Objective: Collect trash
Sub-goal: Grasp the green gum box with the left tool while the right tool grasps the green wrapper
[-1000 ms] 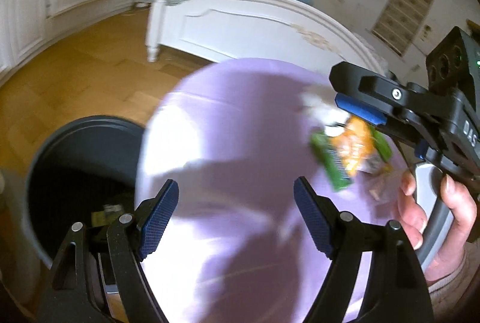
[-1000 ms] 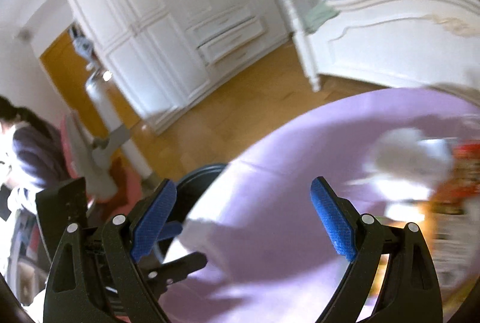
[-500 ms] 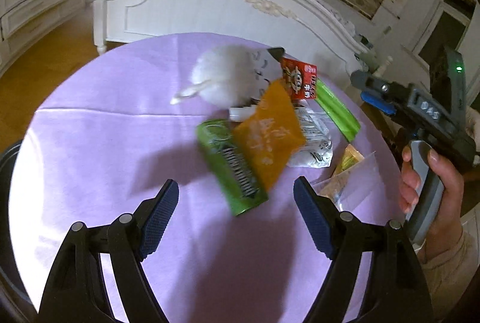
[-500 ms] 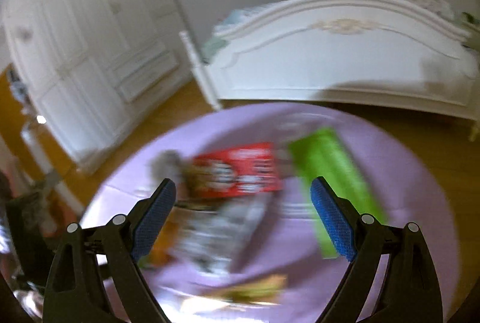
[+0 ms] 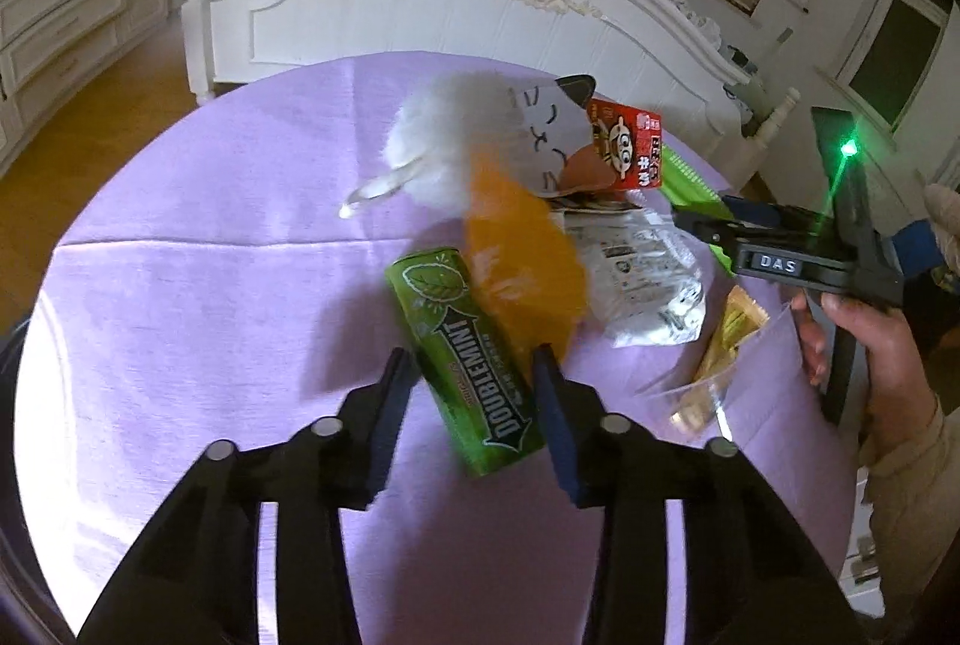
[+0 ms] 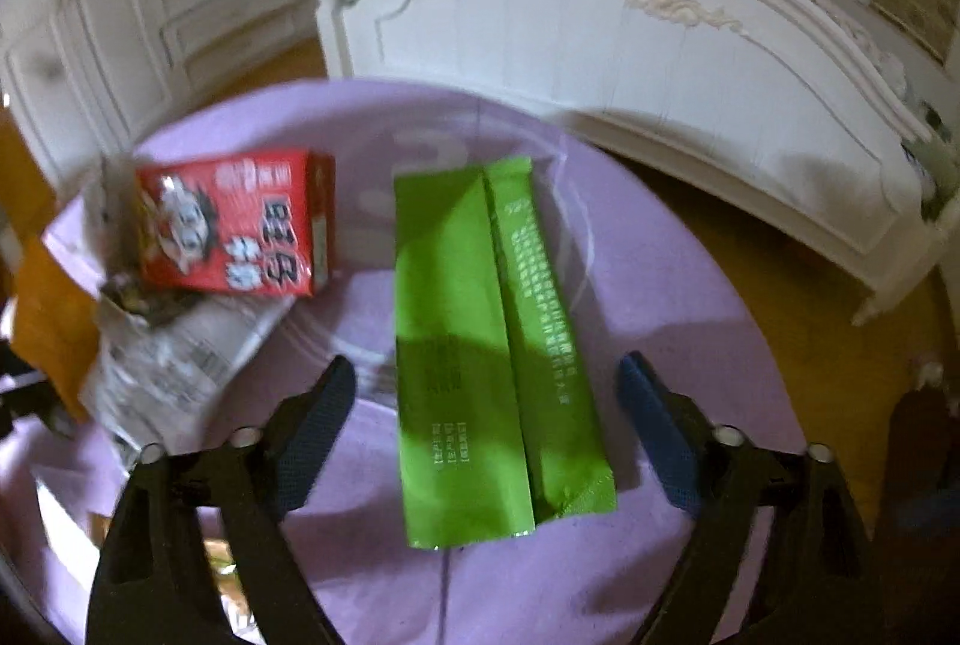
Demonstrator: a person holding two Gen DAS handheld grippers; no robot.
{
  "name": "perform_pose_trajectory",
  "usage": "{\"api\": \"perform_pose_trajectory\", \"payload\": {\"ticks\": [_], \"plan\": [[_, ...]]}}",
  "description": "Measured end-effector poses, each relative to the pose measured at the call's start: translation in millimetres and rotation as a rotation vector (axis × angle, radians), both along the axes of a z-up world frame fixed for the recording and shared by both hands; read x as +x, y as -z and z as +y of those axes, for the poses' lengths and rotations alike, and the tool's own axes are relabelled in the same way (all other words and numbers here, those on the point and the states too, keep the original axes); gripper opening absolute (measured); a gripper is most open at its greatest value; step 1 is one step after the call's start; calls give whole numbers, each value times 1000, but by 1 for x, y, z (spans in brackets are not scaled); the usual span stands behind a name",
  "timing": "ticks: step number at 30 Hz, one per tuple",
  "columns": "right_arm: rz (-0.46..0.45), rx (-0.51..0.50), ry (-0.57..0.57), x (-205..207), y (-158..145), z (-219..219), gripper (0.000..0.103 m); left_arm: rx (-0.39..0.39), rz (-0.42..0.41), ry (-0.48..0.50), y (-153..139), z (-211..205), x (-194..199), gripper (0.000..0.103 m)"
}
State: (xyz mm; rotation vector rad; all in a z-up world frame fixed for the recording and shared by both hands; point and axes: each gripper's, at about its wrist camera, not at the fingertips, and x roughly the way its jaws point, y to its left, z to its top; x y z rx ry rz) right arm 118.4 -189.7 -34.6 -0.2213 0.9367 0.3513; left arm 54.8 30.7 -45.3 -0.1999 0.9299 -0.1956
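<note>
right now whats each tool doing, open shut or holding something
left tool: jaws have just been closing, pads on the green gum pack.
right tool: open, closing slightly, astride the green pouch, not touching.

A round table under a lilac cloth (image 5: 198, 297) fills the centre of both views — litter strewn toward the right of the left-wrist frame. On it lie a green gum pack (image 5: 468, 363), an orange wrapper (image 5: 528, 261), a white fluffy ball (image 5: 444, 147), a red carton (image 6: 234, 225), a crumpled white wrapper (image 5: 648, 285) and a long green pouch (image 6: 492, 345) — lying flat, centre frame in the right-wrist view.
</note>
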Motion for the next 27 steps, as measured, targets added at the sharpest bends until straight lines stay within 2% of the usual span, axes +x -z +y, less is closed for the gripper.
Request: {"api": "perform_pose_trajectory", "payload": {"ticks": [2, 3, 6, 8, 10, 17, 19, 27], "plan": [[13, 29, -2, 3, 1, -3, 63, -12, 2, 1, 1, 5, 0, 37], [16, 38, 3, 4, 0, -5, 61, -17, 3, 0, 1, 6, 0, 36], [19, 70, 4, 0, -5, -9, 45, -19, 4, -4, 1, 10, -1, 35], [26, 140, 14, -4, -12, -18, 24, -18, 4, 0, 1, 10, -3, 35], [37, 209, 26, -11, -18, -28, 18, -29, -2, 0, 0, 11, -6, 33], [-20, 366, 40, -51, -53, -49, 16, -59, -50, -9, -14, 25, -23, 30], [-28, 399, 30, -62, -65, -47, 16, -69, -70, -17, -21, 30, -31, 20], [-61, 431, -63, -91, -100, -9, 16, -80, -79, -20, -24, 45, -54, 20]]}}
